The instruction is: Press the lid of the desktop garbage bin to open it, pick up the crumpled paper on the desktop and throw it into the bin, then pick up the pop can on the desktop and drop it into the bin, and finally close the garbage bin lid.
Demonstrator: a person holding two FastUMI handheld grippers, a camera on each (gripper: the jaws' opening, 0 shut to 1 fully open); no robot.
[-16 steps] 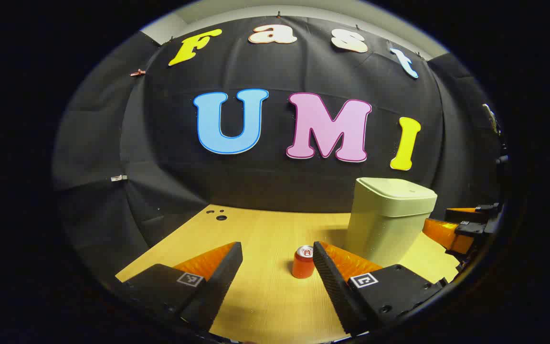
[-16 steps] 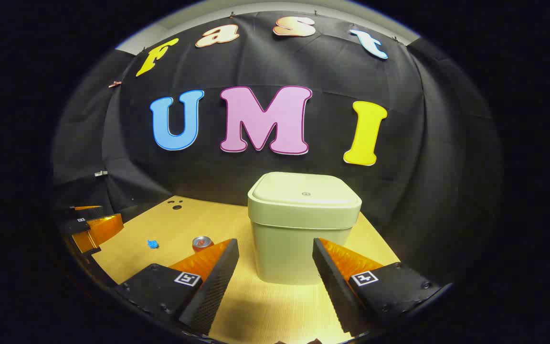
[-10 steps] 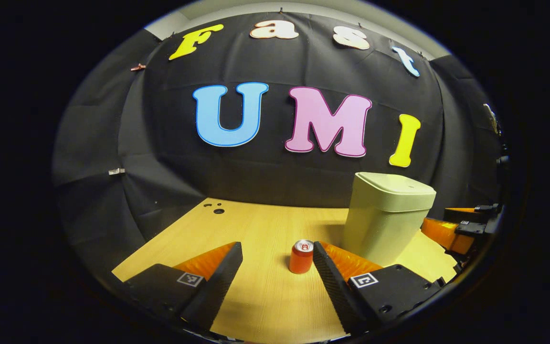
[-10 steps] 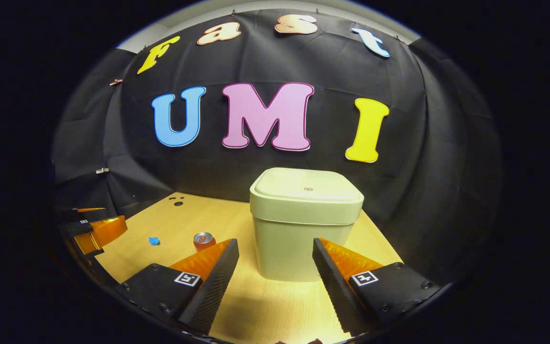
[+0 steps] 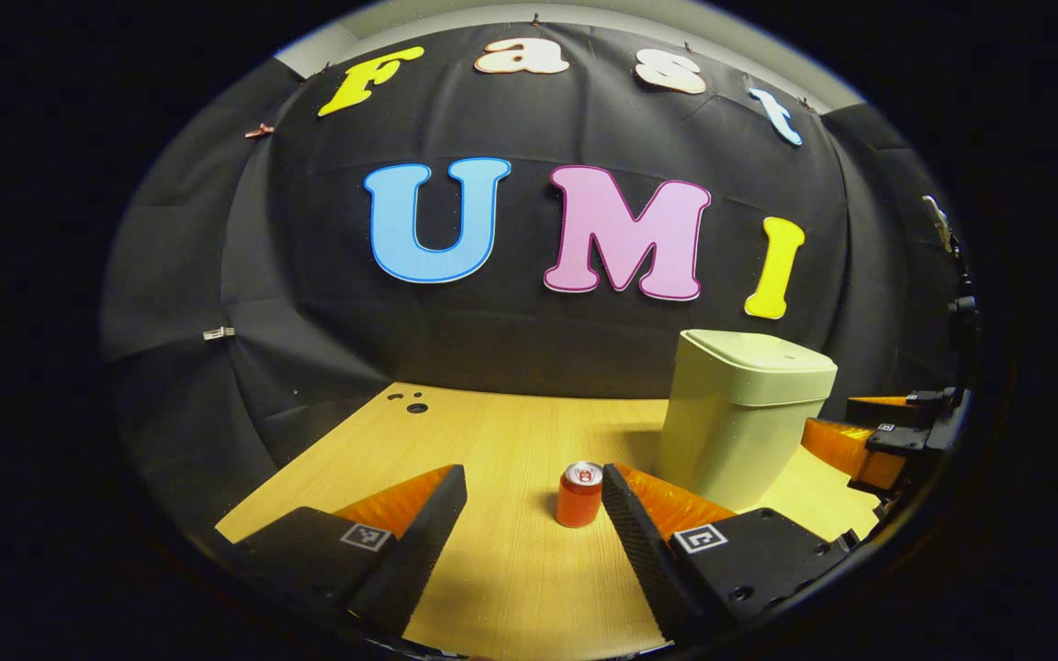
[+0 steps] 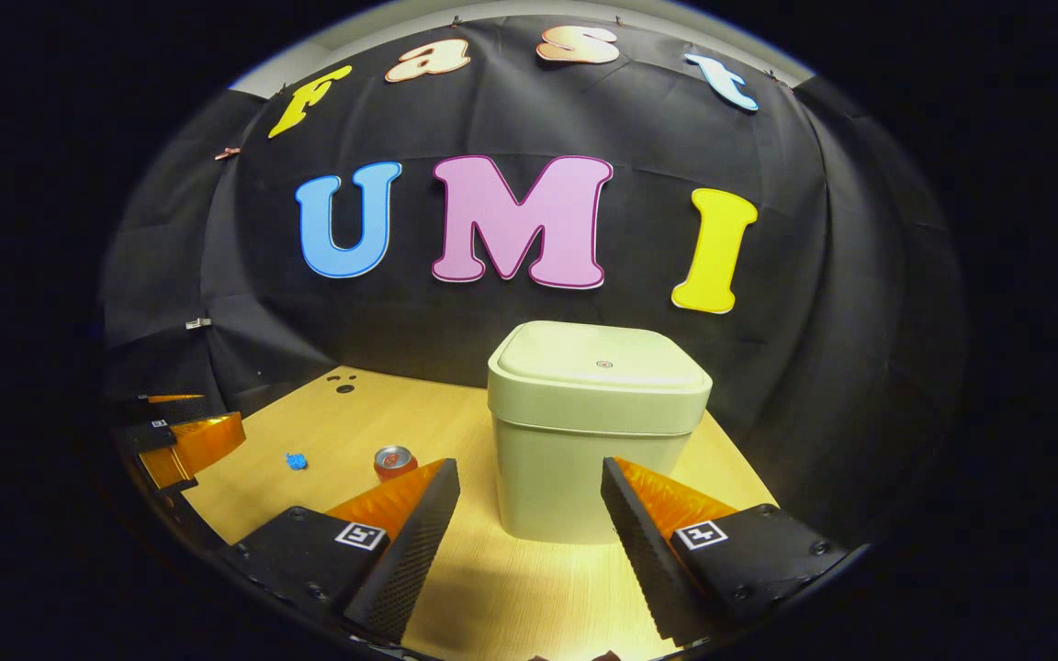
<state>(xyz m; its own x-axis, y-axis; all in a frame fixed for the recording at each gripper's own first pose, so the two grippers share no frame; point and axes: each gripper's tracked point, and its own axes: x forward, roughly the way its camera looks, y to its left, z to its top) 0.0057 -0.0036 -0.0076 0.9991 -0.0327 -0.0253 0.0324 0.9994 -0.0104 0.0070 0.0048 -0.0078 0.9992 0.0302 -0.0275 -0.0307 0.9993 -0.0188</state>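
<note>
A pale green bin point(image 6: 584, 459) stands on the wooden table with its lid point(image 6: 598, 363) closed. My right gripper point(image 6: 529, 470) is open just in front of it, not touching. A red pop can point(image 5: 579, 496) stands upright left of the bin, close to the right finger of my open left gripper point(image 5: 533, 473), with nothing held. In the right gripper view the can point(image 6: 393, 462) sits beside a small blue crumpled paper point(image 6: 295, 461), and the left gripper point(image 6: 182, 418) appears at the far left. The bin point(image 5: 740, 422) also shows in the left gripper view.
The light wooden table point(image 5: 492, 569) has small cable holes point(image 5: 416, 407) at its back left corner. Black cloth walls close the booth behind and beside the table. The right gripper point(image 5: 864, 424) sits past the bin at the right edge.
Both views have shifted slightly, showing a little more tabletop. The bin drifts a bit to the right in the right gripper view. Nothing was grasped or moved.
</note>
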